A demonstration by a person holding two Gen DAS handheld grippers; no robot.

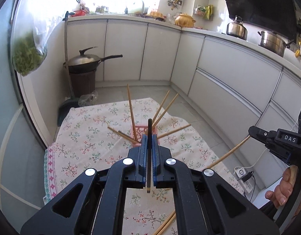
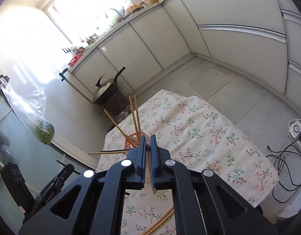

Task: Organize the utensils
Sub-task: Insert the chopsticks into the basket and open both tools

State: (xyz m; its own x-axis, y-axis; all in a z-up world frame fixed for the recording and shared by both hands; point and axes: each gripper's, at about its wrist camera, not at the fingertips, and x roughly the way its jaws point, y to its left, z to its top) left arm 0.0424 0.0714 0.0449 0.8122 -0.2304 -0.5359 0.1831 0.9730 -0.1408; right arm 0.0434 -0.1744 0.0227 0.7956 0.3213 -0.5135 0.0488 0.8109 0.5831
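A pink lattice basket [image 1: 138,131] stands on the floral tablecloth [image 1: 87,137] with several wooden chopsticks [image 1: 130,107] fanning out of it. My left gripper [image 1: 149,136] is shut on a dark chopstick [image 1: 149,124] that points up, just in front of the basket. In the left wrist view my right gripper [image 1: 251,130] hovers at the right, shut on a pale wooden chopstick [image 1: 228,153]. The right wrist view shows that gripper [image 2: 148,137] clamped on the pale chopstick [image 2: 151,176], raised above the basket [image 2: 133,140]. Two loose chopsticks [image 2: 160,223] lie on the cloth near me.
A lidded wok on a brown bin [image 1: 85,62] stands beyond the table's far left corner. A bag of greens [image 1: 26,58] hangs at the left. White cabinets [image 1: 228,74] line the back and right. A power strip and cables [image 2: 295,131] lie on the floor at the right.
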